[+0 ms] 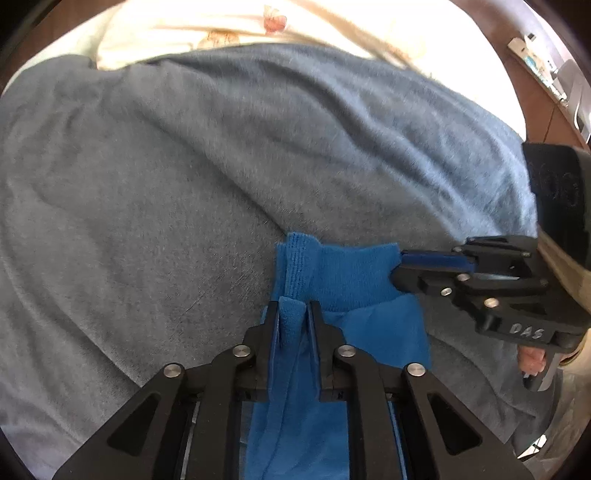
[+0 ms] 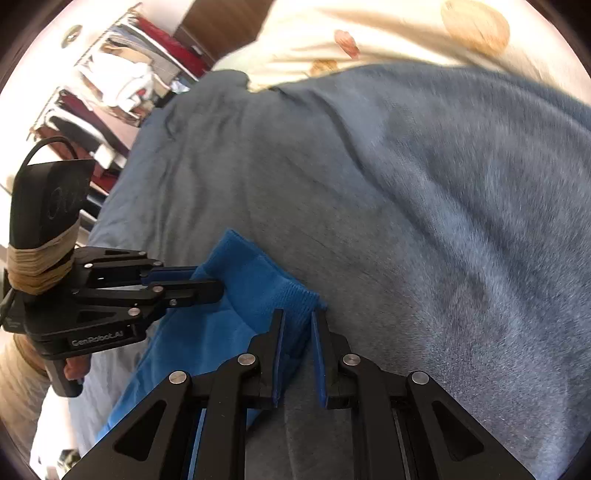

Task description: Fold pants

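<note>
We see one pair of blue pants (image 1: 354, 280) lying on a bed, spread over a grey-blue blanket (image 1: 166, 184) that covers nearly the whole surface. Their ribbed waistband end points away from us toward the middle of the bed, and the rest of the cloth runs back under the two claws.

Our left claw (image 1: 294, 306) has a raised fold of the waistband between its two blue pads. The cloth fills the narrow gap, yet we cannot tell whether the pads truly press on it. Our right claw (image 2: 297, 317) stands over the other corner of the waistband. Its jaws are slightly apart, with ribbed cloth in the gap; in the left wrist view the tips look pinched on the cloth's edge, so the hold is likewise unclear to us.

Beyond the blanket lies one cream sheet (image 2: 388, 33) printed with orange and tan shapes. To the left of the bed, in the right wrist view, stands one open shelf (image 2: 118, 85) crowded with folded clothes and papers. A fingertip (image 1: 532, 360) shows under the right claw's handle.

Nothing lies on the blanket between the pants and the far sheet. Only each claw crosses the other's view.
</note>
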Available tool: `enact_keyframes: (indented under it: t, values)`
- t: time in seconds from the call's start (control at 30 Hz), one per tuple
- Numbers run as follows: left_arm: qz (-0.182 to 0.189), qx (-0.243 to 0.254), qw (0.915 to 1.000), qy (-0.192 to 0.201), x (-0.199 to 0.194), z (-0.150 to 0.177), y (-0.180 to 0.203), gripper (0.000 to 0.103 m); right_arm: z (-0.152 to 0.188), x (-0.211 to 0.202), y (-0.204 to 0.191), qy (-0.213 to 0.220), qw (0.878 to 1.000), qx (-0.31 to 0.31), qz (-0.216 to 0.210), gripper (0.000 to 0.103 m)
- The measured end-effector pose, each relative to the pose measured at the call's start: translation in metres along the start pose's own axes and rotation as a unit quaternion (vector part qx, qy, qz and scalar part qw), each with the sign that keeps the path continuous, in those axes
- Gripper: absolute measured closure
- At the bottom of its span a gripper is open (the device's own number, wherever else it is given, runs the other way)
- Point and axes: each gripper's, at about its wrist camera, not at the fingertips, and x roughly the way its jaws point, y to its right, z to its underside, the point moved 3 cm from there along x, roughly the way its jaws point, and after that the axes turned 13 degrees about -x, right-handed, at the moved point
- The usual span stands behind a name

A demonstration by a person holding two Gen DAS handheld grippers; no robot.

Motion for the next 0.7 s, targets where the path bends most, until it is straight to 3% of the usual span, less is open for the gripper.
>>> enact_keyframes:
  t: [0.03, 0.13, 0.33, 0.43, 0.7]
  values:
    - [0.003, -0.014, 0.9999, -0.004, 0.001, -0.001, -0.007, 0.073, 0.000, 0.002, 0.001, -0.003, 1.000, 0.002, -0.001, 0.089]
    - [0.017, -0.045, 0.9989, -0.004, -0.008, -0.003, -0.022, 0.065, 0.000, 0.003, 0.002, -0.008, 1.000, 0.002, 0.001, 0.089]
    - [0.046, -0.044, 0.9979, 0.015, -0.023, -0.018, -0.018, 0.064, -0.002, -0.008, 0.009, 0.024, 0.999, 0.026, -0.021, 0.076]
    - [0.047, -0.032, 0.9984, 0.002, -0.016, -0.022, -0.019, 0.065, -0.001, -0.003, 0.012, 0.024, 0.998, 0.045, -0.045, 0.075]
    - [0.073, -0.046, 0.9956, -0.036, 0.004, -0.038, -0.053, 0.068, -0.002, 0.011, 0.017, 0.018, 0.996, 0.063, -0.057, 0.075]
